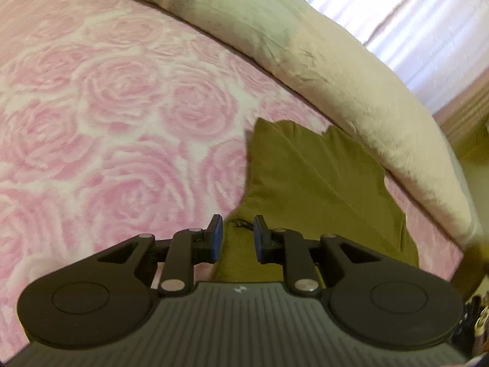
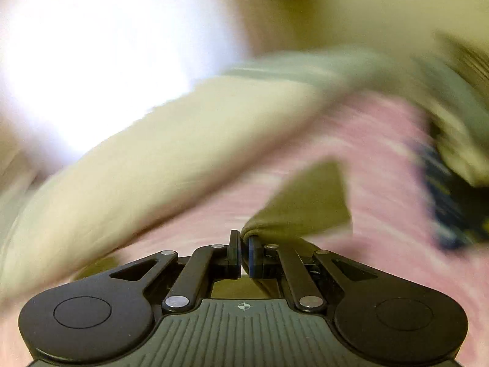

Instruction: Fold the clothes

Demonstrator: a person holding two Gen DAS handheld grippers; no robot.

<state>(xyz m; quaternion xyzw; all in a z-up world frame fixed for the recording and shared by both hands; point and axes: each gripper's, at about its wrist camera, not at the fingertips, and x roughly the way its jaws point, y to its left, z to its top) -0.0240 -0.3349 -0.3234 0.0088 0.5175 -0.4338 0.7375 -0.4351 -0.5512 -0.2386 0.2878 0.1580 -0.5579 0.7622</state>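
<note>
An olive-green garment (image 1: 318,189) lies on a pink rose-patterned bedspread (image 1: 122,122). My left gripper (image 1: 237,238) is open just above the garment's near edge, with cloth under and between its jaws. In the blurred right wrist view, my right gripper (image 2: 244,255) is shut on a folded edge of the same olive garment (image 2: 308,205), which hangs lifted over the bedspread (image 2: 382,159).
A cream and grey-green pillow or duvet (image 1: 305,61) runs along the far side of the bed and shows in the right wrist view (image 2: 152,159). A bright curtained window (image 1: 412,9) is behind. A dark blue patterned item (image 2: 449,202) lies at the right.
</note>
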